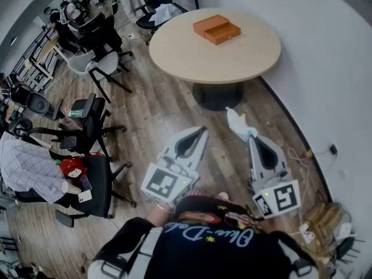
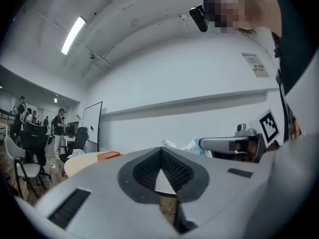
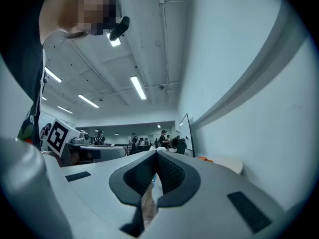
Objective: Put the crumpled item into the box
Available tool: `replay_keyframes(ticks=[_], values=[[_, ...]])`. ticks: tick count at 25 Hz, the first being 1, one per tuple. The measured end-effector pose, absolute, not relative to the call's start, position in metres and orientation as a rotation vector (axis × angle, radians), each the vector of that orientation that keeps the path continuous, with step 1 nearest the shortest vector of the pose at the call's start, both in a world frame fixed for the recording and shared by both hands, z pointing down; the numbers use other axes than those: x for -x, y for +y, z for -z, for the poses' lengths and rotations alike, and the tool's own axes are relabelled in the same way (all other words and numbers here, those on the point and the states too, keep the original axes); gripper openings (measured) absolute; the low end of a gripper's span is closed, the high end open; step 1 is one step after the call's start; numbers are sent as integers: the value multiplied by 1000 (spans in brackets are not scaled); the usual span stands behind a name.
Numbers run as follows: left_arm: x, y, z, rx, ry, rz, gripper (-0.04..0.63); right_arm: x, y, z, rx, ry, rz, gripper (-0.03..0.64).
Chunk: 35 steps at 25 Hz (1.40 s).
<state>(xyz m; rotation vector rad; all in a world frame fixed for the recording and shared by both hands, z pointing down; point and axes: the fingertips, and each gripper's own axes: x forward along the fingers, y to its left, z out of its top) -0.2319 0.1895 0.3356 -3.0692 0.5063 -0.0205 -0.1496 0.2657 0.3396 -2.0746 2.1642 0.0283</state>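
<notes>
The orange box (image 1: 217,29) lies on the round wooden table (image 1: 192,54) ahead of me; in the left gripper view the box (image 2: 108,156) shows small on the table's edge (image 2: 82,161). A white crumpled item (image 1: 238,122) with a blue patch is pinched at the tip of my right gripper (image 1: 251,135), held over the floor short of the table. From the left gripper view the crumpled item (image 2: 192,146) pokes out of that gripper's tip. My left gripper (image 1: 203,130) is shut with nothing in it, beside the right one.
Several office chairs (image 1: 87,132) stand on the wood floor to my left, one with a checked cloth (image 1: 29,167). A white wall runs along the right, with cables and a power strip (image 1: 308,156) at its foot. People work at desks far back.
</notes>
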Motion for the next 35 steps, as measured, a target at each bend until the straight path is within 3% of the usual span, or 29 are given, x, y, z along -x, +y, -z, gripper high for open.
replay_keyframes(ticks=[22, 35], values=[[272, 174, -337, 3029, 722, 48, -8, 165, 237, -347, 1938, 2275, -26, -2], [263, 172, -337, 3028, 751, 49, -8, 150, 232, -347, 1911, 2256, -22, -2]])
